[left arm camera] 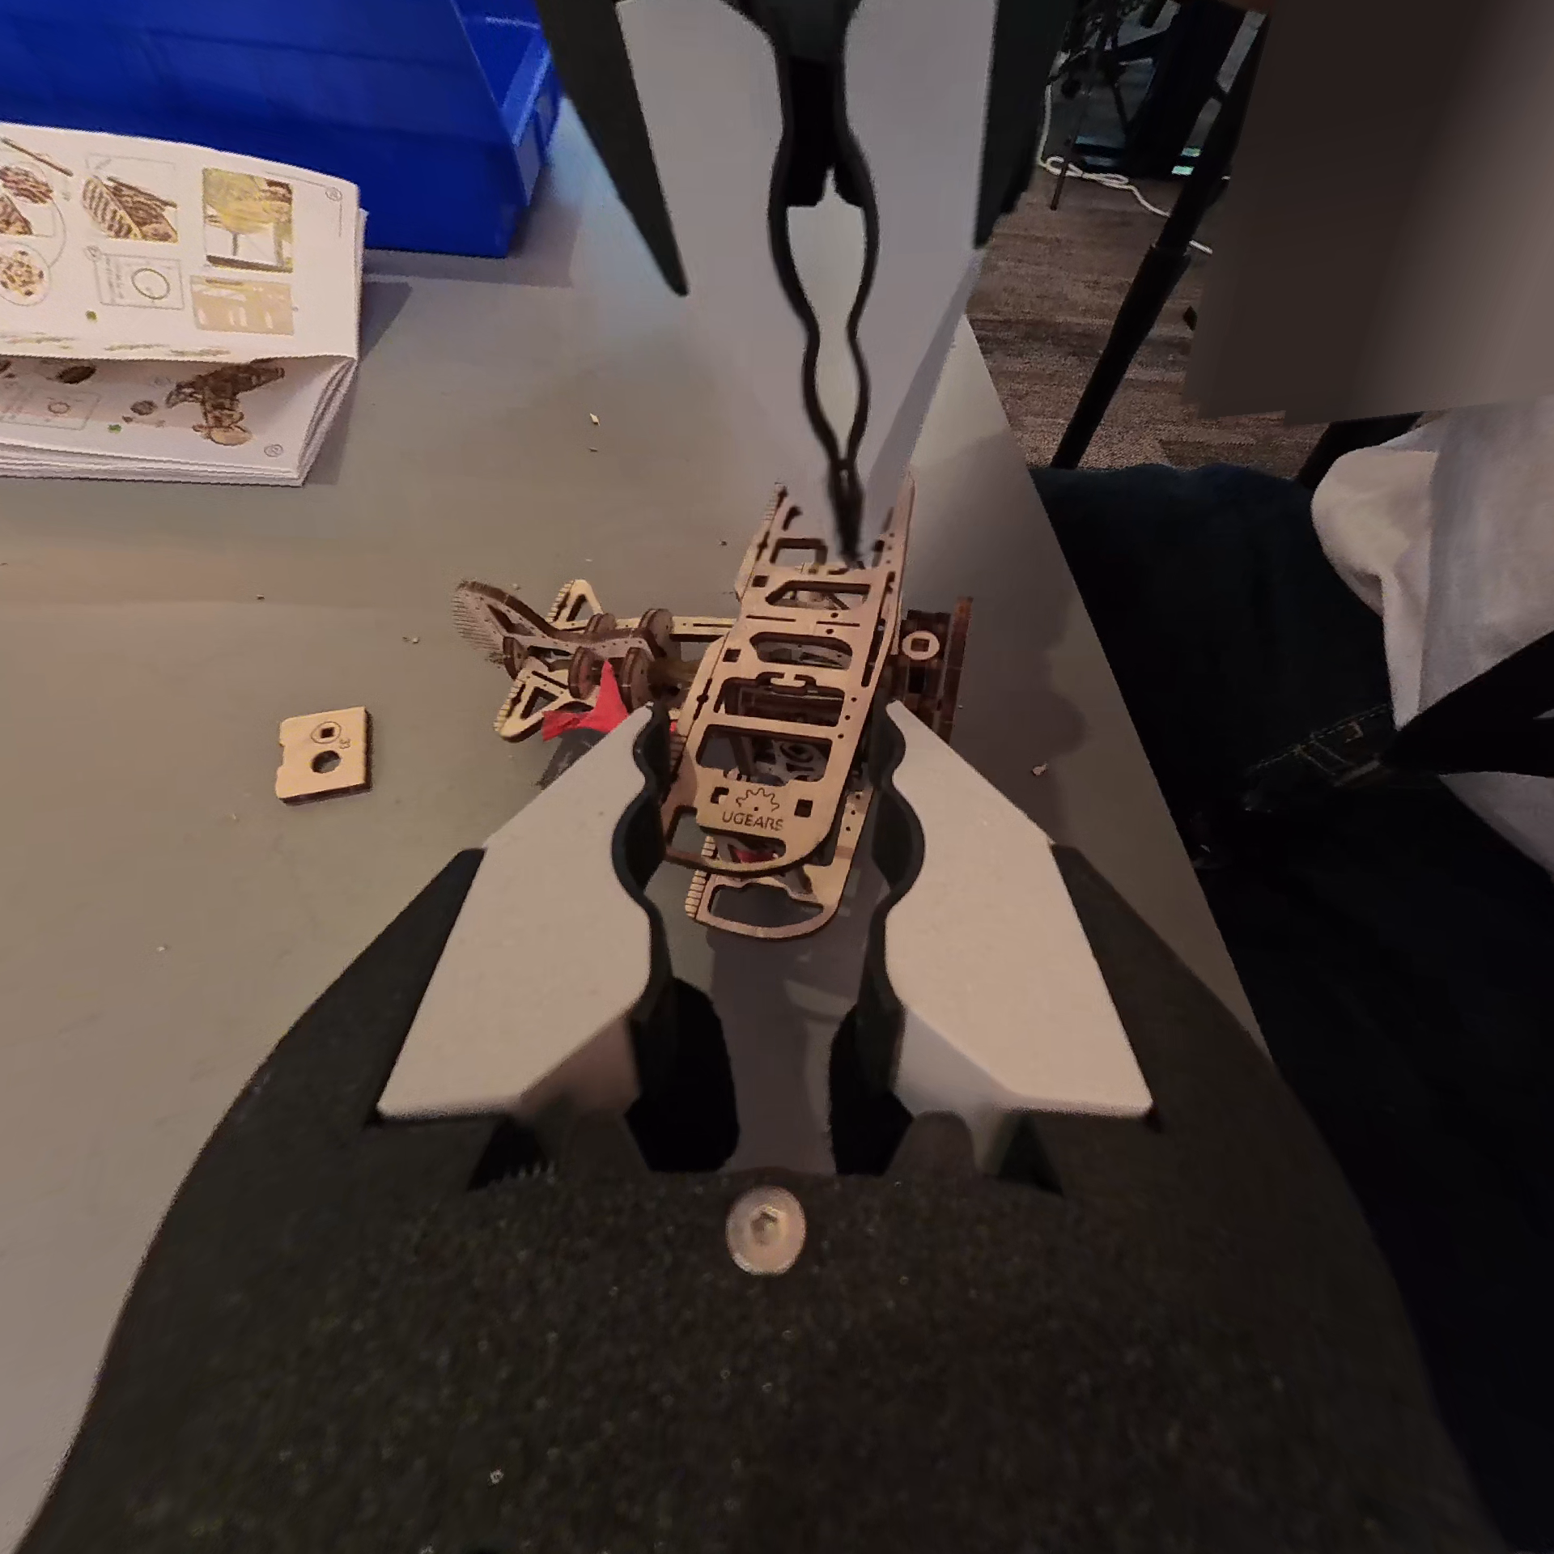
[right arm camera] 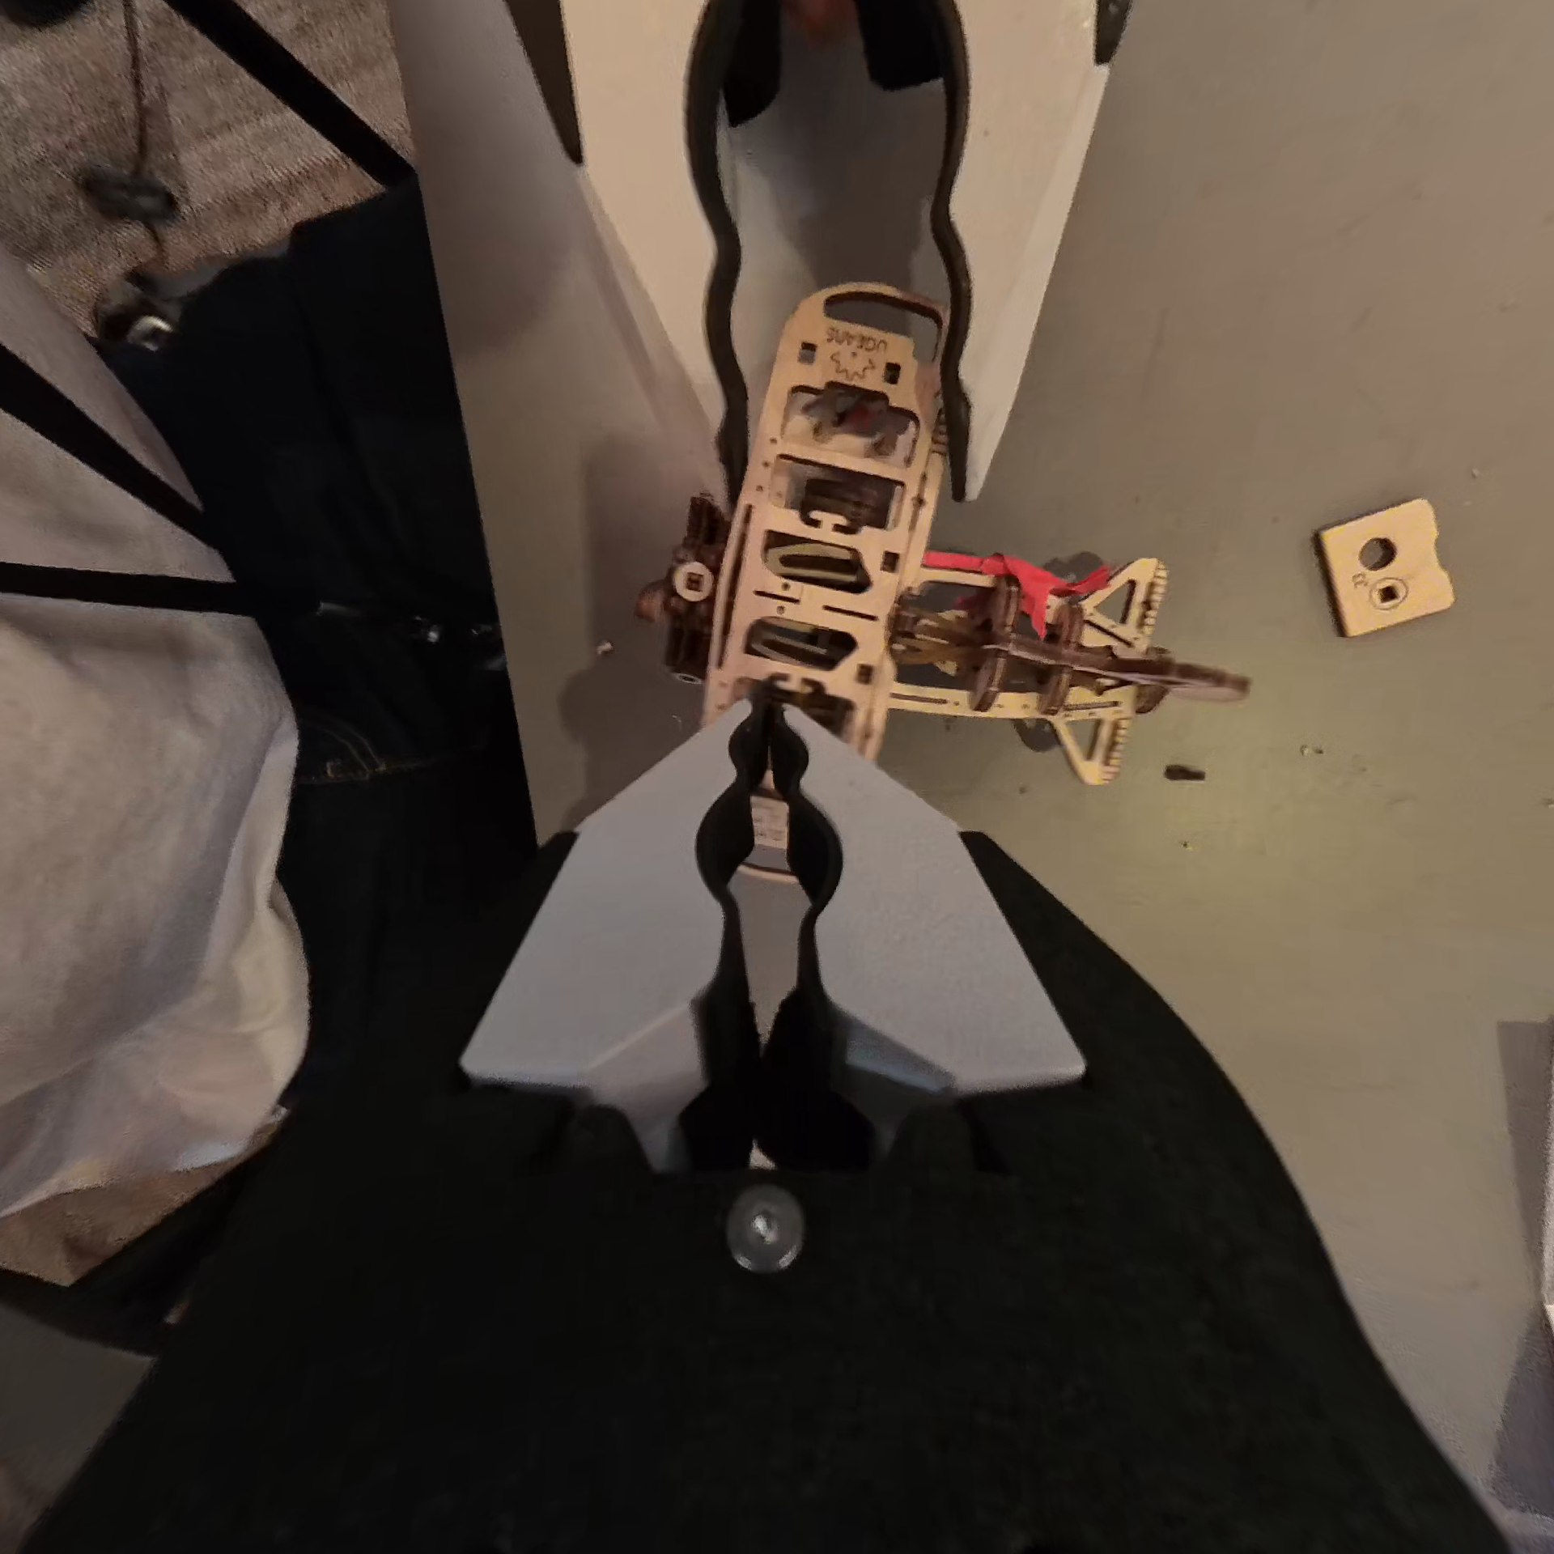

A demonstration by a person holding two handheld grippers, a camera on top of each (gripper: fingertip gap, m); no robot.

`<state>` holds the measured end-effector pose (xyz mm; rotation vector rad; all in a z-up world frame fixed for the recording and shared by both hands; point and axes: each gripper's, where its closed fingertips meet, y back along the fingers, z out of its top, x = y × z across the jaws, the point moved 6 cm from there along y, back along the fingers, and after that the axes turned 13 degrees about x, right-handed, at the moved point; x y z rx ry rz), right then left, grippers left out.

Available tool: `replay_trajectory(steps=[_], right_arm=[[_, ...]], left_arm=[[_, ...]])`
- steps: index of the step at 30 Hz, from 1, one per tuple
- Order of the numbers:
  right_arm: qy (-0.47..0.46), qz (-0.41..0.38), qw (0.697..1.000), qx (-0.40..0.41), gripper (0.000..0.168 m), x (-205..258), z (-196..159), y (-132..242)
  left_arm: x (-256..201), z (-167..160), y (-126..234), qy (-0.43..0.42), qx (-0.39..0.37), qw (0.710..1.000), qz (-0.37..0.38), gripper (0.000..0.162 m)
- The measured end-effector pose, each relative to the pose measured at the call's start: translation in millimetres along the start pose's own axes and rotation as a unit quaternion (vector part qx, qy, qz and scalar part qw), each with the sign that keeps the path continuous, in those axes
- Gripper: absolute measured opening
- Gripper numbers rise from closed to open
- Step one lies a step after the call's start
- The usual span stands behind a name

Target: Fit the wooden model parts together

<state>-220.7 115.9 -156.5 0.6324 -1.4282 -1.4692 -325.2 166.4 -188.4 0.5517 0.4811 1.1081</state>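
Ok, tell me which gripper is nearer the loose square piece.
Left. The left gripper flanks one wing end of the wooden plane, the square piece beside it; the right gripper pinches the opposite wing end, farther off.

Both cameras sit just behind their own fingers and look forward and down along them at a grey table (left arm camera: 210, 841), from very near.

The left wrist view looks along the left gripper (left arm camera: 765, 740) across the table toward its far edge, with a booklet (left arm camera: 168, 294) and a blue bin (left arm camera: 294, 101) far left and the floor far right.

The right wrist view faces the opposite way, along the right gripper (right arm camera: 769, 715).

Both views share the wooden model plane (left arm camera: 782, 715) between the grippers, each other's gripper beyond it, and a small square wooden piece (left arm camera: 324, 754) on the table.
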Motion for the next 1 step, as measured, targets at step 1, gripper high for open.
replay_trajectory(steps=[1], right_arm=[[-0.003,0.008,1.0,-0.015,0.0,2.3,0.7,1.6]], left_arm=[[0.8,0.0,0.0,0.001,0.001,1.0,0.004,0.045]])
